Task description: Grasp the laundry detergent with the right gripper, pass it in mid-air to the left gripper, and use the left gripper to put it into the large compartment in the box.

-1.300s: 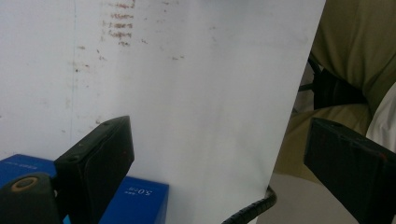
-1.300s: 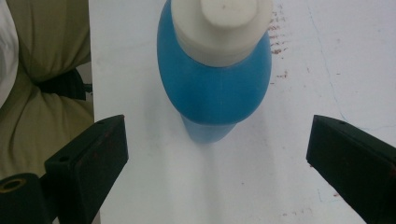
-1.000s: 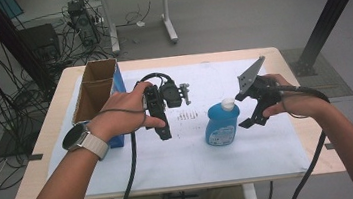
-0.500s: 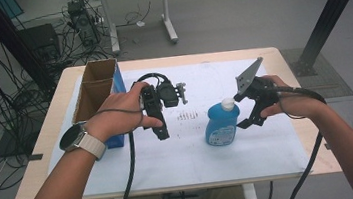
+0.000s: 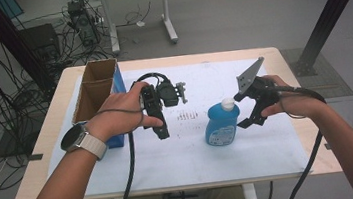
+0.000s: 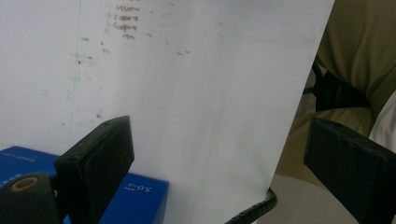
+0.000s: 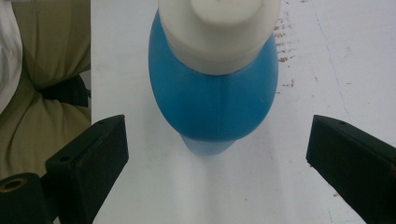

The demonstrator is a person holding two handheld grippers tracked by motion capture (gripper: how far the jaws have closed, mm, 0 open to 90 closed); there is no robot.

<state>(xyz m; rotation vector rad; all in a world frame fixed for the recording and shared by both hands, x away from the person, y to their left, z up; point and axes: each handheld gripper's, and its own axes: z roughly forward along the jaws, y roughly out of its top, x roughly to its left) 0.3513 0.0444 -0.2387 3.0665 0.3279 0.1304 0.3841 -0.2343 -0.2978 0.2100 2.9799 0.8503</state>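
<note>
The right claw hung wide open, empty — the upright blue bottle centred just ahead; the left claw — equally spread, empty — farther off.

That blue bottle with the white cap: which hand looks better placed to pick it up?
The right, I'd judge. The right gripper hangs just beside the blue bottle with its jaws spread wide, and the right gripper view looks down on the cap between them. The left gripper is farther off, open over bare white paper.

bottle cap cut off at top edge, blue box partly behind gripper
</note>
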